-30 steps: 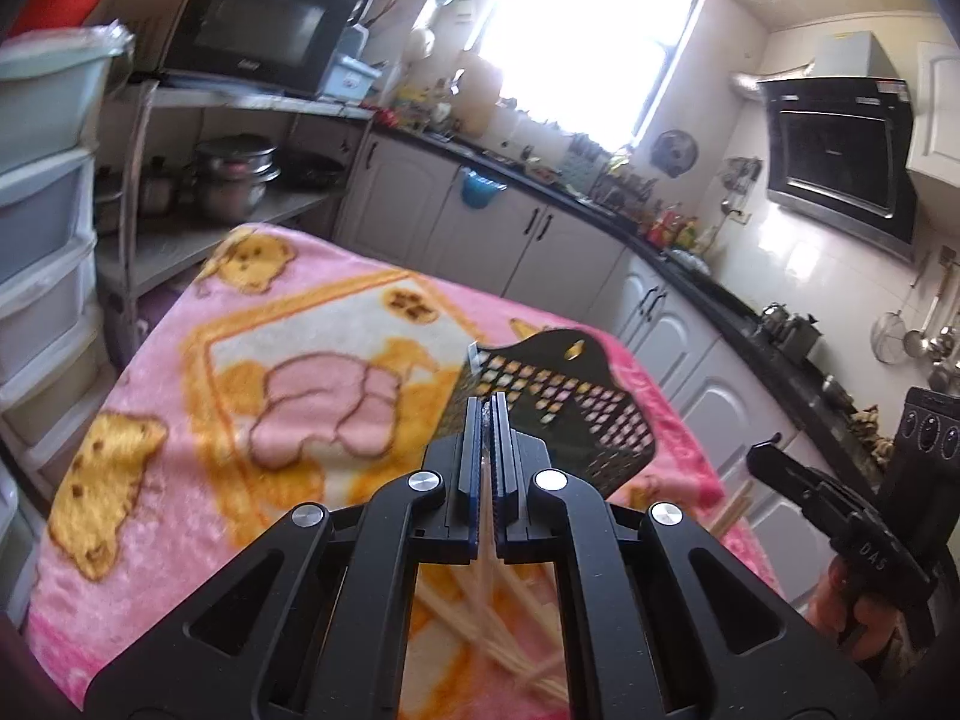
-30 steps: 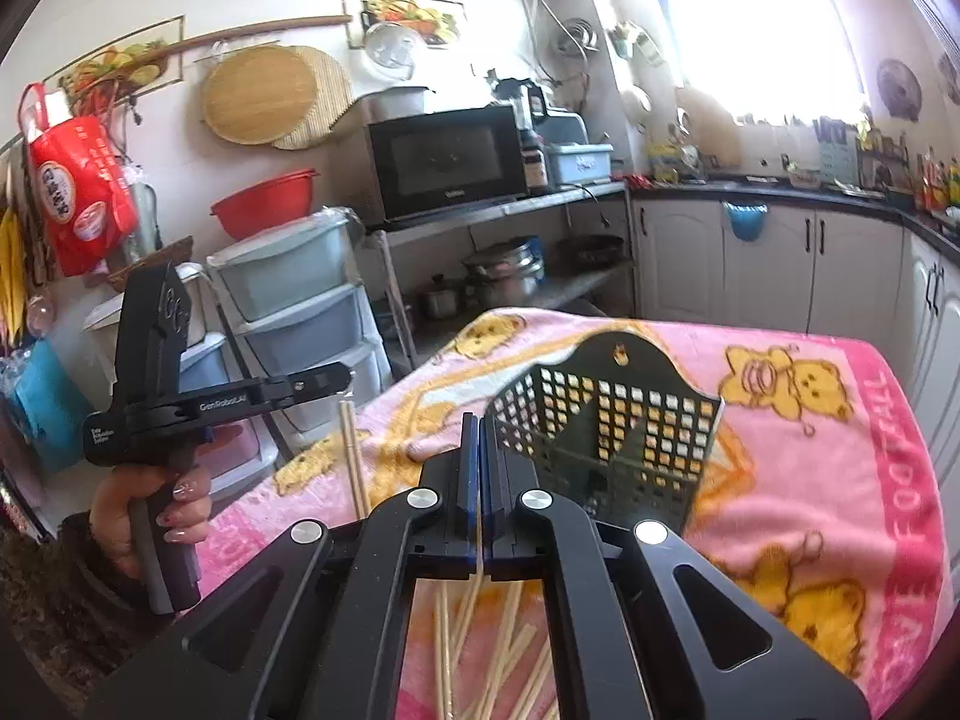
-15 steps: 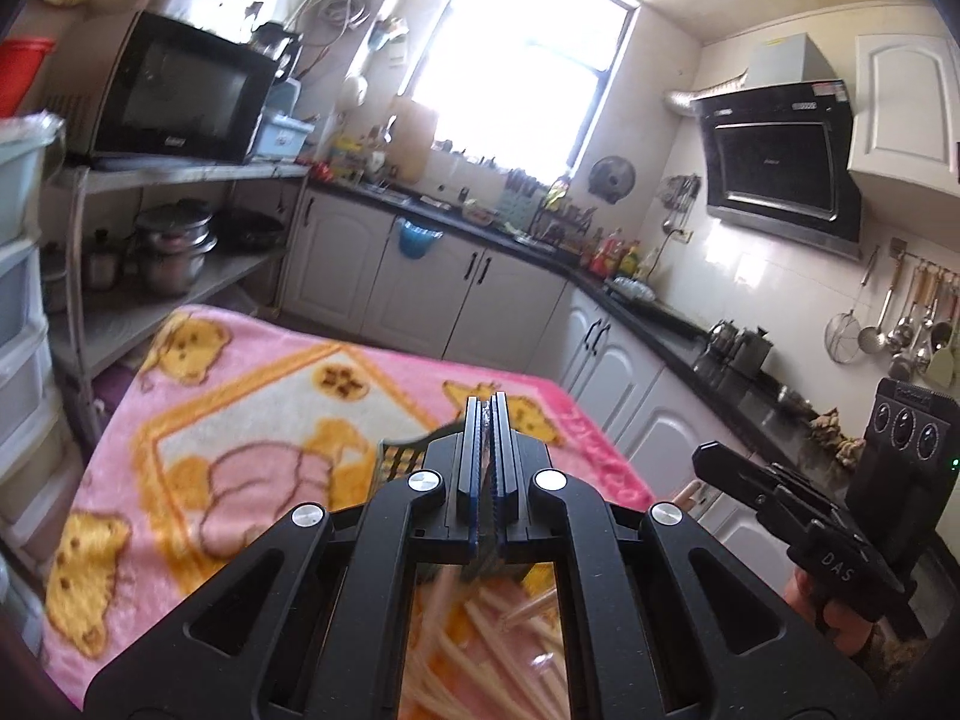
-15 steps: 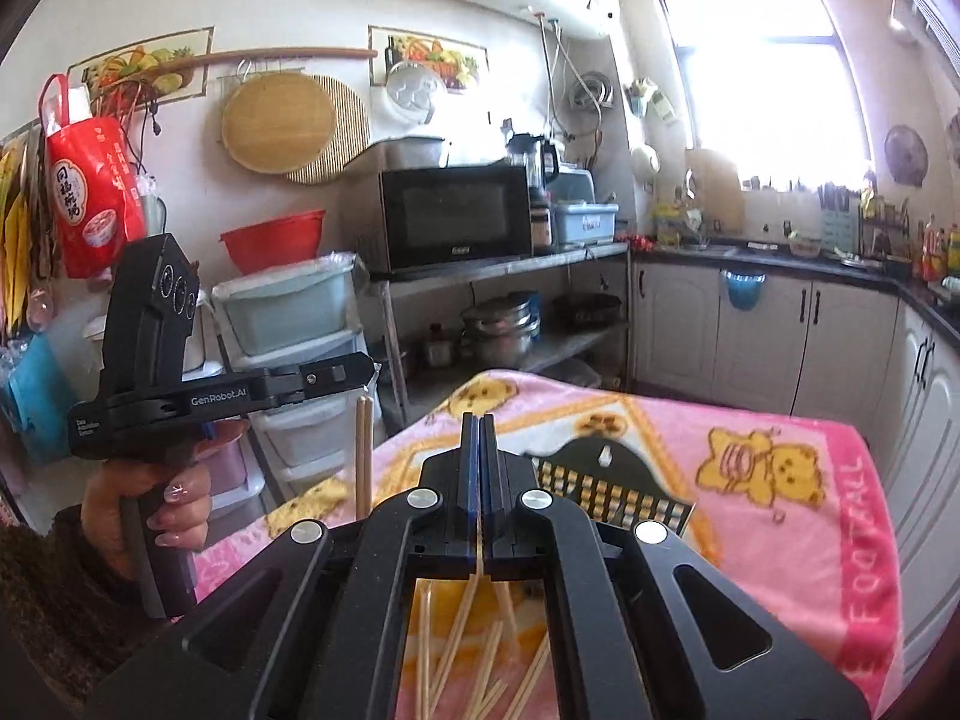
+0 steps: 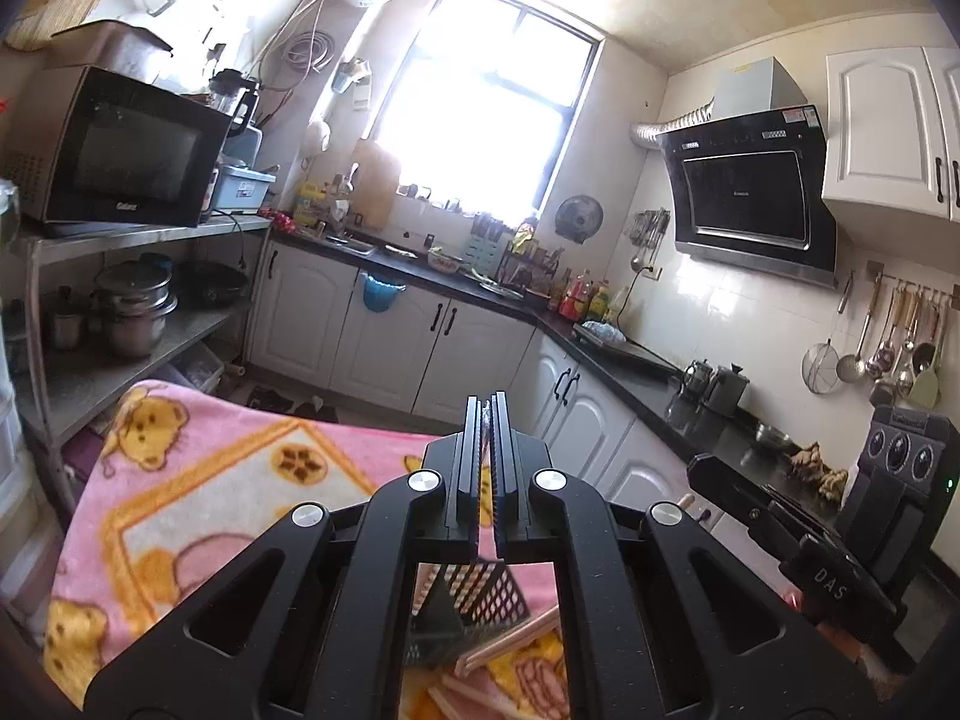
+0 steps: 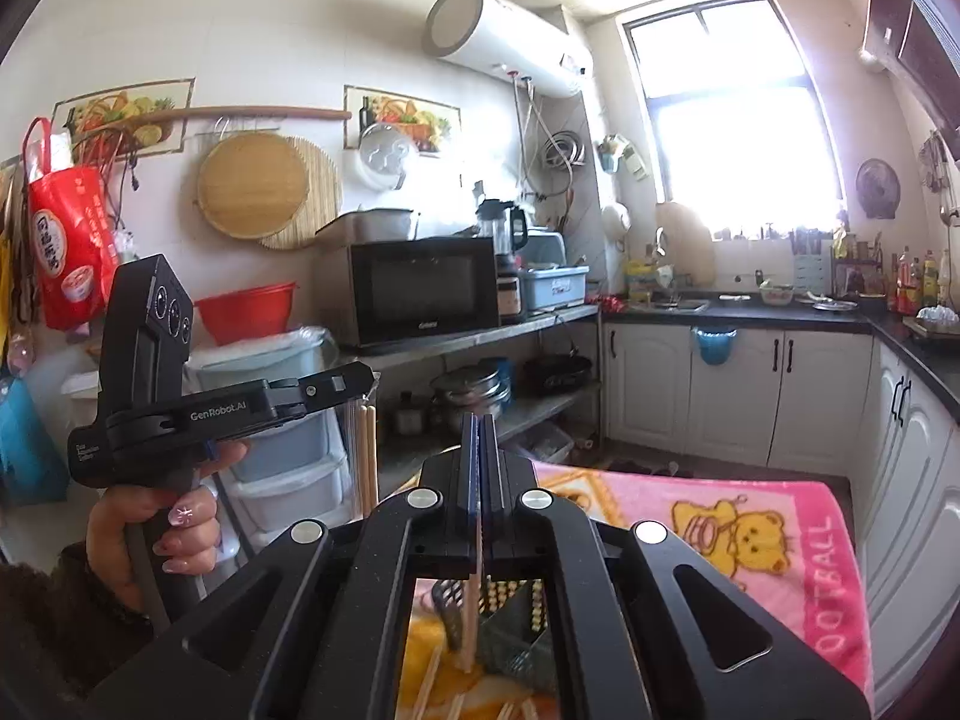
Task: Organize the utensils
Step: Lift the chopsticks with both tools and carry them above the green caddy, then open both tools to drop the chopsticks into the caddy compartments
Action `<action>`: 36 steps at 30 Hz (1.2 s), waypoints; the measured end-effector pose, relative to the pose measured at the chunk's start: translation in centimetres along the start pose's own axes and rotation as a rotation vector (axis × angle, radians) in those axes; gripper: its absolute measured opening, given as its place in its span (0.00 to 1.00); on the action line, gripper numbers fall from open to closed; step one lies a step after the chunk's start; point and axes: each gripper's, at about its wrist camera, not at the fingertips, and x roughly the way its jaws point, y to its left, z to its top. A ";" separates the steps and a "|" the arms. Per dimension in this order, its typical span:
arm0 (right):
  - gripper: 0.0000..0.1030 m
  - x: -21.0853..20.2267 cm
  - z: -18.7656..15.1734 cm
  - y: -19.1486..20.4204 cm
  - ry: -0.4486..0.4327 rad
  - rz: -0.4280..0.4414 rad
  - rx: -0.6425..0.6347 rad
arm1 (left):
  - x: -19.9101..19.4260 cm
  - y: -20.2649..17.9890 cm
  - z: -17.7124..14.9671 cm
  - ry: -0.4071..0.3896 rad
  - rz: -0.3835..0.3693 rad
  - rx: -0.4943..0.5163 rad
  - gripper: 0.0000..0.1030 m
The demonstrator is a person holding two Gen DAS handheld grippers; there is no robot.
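1. The right gripper [image 6: 480, 456] is seen closed on a single chopstick [image 6: 471, 618], which hangs down from the pinch toward 6 o'clock.
2. The black mesh utensil holder [image 6: 516, 636] lies on the pink blanket [image 6: 780, 540], directly beneath that gripper.
3. The left gripper [image 5: 487, 450] is nearly shut; chopsticks [image 6: 367, 456] appear to be held in it.
4. Loose chopsticks [image 5: 510, 642] lie beside the holder.

You face a bright sunlit window [image 5: 486, 102] | white lower cabinets [image 5: 384, 336] under a black countertop [image 5: 624, 360] | black microwave [image 5: 120, 150] on your metal shelf [image 5: 138, 237]
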 end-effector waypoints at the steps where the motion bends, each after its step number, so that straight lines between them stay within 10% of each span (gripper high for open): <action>1: 0.01 0.1 0.3 -0.2 -0.008 -0.011 -0.004 | 0.6 -0.2 0.6 0.000 0.000 0.006 0.01; 12: 0.01 1.3 1.3 -3.4 -0.035 -0.090 0.035 | 4.7 -0.6 3.0 -0.045 0.035 0.035 0.01; 36: 0.01 4.2 -2.3 -5.8 0.045 -0.116 0.135 | 8.4 3.5 -3.2 -0.014 0.039 -0.031 0.01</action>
